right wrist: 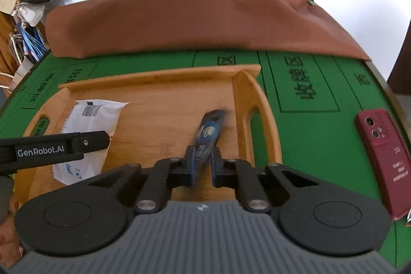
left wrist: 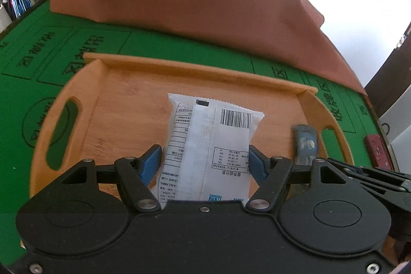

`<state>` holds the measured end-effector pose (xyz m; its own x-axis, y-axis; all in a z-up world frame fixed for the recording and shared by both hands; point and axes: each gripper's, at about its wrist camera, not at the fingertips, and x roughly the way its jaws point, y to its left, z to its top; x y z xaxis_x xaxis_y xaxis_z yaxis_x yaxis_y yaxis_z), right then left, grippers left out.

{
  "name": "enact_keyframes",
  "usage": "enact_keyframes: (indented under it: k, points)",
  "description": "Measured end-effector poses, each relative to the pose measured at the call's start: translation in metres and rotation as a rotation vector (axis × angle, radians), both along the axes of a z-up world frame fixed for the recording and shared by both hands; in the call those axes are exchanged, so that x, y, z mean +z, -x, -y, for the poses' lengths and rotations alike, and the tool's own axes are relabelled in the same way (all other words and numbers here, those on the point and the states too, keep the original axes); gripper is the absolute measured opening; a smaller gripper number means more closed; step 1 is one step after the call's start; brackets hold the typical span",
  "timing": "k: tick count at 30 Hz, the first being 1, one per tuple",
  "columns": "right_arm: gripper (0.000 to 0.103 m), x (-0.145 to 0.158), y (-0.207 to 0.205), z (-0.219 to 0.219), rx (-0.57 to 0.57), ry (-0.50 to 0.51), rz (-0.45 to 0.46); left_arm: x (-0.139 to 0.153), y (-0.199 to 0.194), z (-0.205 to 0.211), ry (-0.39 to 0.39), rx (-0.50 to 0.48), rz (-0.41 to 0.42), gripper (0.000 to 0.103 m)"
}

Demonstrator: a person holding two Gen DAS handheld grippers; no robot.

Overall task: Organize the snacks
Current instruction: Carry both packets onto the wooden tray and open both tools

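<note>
A white snack packet (left wrist: 210, 145) with a barcode lies in the wooden tray (left wrist: 123, 99). My left gripper (left wrist: 204, 162) stands around its near end, blue pads on either side with a small gap on the left. The packet also shows in the right wrist view (right wrist: 90, 130). My right gripper (right wrist: 203, 166) is shut on a dark blue snack packet (right wrist: 209, 132), held edge-up over the tray's right part (right wrist: 246, 84). That blue packet shows in the left wrist view (left wrist: 305, 143).
A brown cloth bag (left wrist: 179, 1) lies across the back of the green table mat (left wrist: 30, 84). A dark red phone (right wrist: 382, 158) lies on the mat right of the tray. Clutter and cables hang at the far left (right wrist: 25, 4).
</note>
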<state>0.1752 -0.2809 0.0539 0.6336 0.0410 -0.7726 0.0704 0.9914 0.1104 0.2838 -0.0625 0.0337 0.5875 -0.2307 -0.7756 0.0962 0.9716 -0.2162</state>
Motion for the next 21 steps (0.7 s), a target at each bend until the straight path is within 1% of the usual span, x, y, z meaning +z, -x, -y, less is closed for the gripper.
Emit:
enact_keyframes:
  k: [4, 11, 16, 21]
  points:
    - [0.015, -0.005, 0.002, 0.002, 0.01, -0.013, -0.007, -0.008, -0.003, 0.004, -0.016, -0.008, -0.01, 0.069]
    - [0.016, -0.007, 0.001, 0.002, 0.016, -0.016, -0.014, -0.014, -0.005, 0.009, -0.033, -0.02, -0.018, 0.069]
    - [0.021, -0.007, 0.003, 0.0, 0.028, -0.008, -0.015, -0.014, -0.004, 0.013, -0.055, -0.025, -0.008, 0.07]
    - [0.022, -0.006, 0.006, -0.001, 0.035, 0.001, -0.006, -0.014, -0.003, 0.015, -0.07, -0.025, 0.0, 0.071]
